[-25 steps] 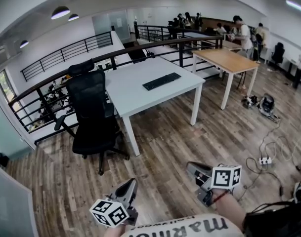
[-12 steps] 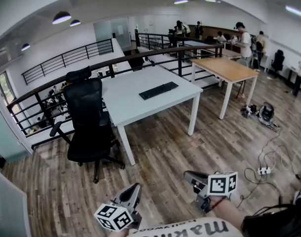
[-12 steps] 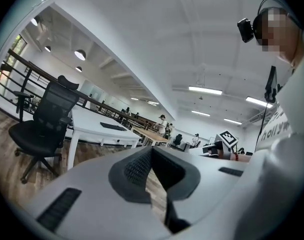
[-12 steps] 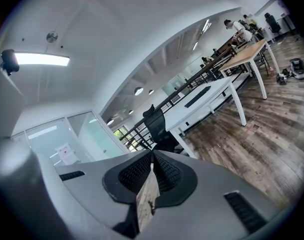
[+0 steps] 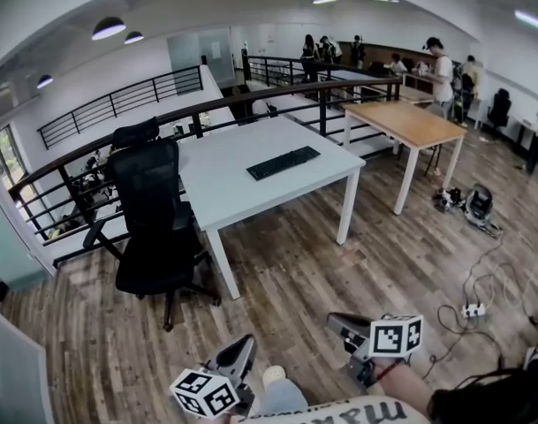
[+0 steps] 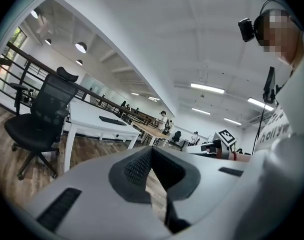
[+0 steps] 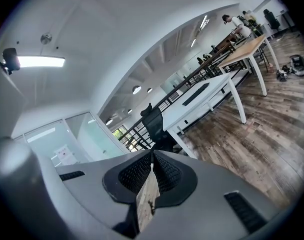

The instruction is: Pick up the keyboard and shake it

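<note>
- Drawn slightly nearer to the white surface [image 5: 217, 186] than a second ago; both tools sit a touch lower in head view.
- Left tool [image 5: 245, 344]: jaws pressed together, nothing between.
- Right tool [image 5: 336, 320]: jaws pressed together, empty.
- Keyboard [image 5: 283, 162]: flat on the surface, well ahead of both tools, untouched.
- Black chair [image 5: 154, 210]: ahead-left of the left tool, beside the surface.

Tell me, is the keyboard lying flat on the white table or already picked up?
Lying flat: the keyboard rests on the white table, with nothing touching it.
</note>
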Demonstrator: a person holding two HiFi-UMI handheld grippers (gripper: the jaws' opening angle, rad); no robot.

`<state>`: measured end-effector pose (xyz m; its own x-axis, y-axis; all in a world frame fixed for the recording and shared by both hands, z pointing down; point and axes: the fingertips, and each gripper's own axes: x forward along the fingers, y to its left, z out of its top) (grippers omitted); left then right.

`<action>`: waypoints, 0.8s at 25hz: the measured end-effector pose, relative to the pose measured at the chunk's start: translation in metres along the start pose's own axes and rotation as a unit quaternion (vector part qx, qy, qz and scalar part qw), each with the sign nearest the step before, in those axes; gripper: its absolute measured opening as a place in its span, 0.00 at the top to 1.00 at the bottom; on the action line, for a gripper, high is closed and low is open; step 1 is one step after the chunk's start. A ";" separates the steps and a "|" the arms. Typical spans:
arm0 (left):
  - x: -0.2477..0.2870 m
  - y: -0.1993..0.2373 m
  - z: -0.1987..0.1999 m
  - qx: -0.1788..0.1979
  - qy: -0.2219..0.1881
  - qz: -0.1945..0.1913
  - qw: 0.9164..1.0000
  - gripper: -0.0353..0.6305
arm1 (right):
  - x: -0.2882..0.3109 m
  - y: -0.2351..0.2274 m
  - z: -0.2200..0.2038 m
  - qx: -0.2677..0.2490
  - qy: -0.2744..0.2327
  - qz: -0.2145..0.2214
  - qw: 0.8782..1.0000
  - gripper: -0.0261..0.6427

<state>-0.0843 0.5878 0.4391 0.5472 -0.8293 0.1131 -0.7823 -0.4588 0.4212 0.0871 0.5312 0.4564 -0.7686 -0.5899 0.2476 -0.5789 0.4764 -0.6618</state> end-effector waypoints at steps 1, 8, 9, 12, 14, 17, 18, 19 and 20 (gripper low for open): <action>0.006 0.004 0.002 0.001 0.001 -0.003 1.000 0.94 | 0.005 -0.002 0.003 0.002 -0.001 0.001 1.000 0.90; 0.056 0.040 0.037 0.013 0.004 -0.028 1.000 0.94 | 0.049 -0.023 0.031 0.010 0.005 -0.015 1.000 0.90; 0.062 0.046 0.046 0.019 0.003 -0.029 0.999 0.94 | 0.058 -0.022 0.041 0.009 0.000 -0.011 1.000 0.90; 0.076 0.068 0.072 0.036 0.005 -0.025 0.999 0.94 | 0.084 -0.020 0.074 0.006 -0.019 -0.002 1.000 0.90; 0.084 0.084 0.091 0.041 0.006 -0.019 0.999 0.94 | 0.101 -0.020 0.094 0.006 -0.030 0.001 1.000 0.90; 0.098 0.109 0.115 0.049 0.002 -0.017 0.999 0.94 | 0.128 -0.026 0.116 0.009 -0.036 -0.008 0.999 0.90; 0.103 0.116 0.121 0.053 0.001 -0.018 0.998 0.94 | 0.137 -0.029 0.122 0.011 -0.037 -0.012 0.999 0.90; 0.109 0.124 0.127 0.057 0.001 -0.020 0.998 0.94 | 0.147 -0.031 0.127 0.014 -0.037 -0.015 0.999 0.90; 0.114 0.132 0.132 0.061 0.001 -0.021 0.998 0.94 | 0.157 -0.033 0.132 0.016 -0.038 -0.016 0.999 0.90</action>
<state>-0.1646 0.3907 0.3886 0.5809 -0.8080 0.0986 -0.7889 -0.5290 0.3127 0.0215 0.3374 0.4237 -0.7262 -0.6529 0.2154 -0.5931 0.4365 -0.6765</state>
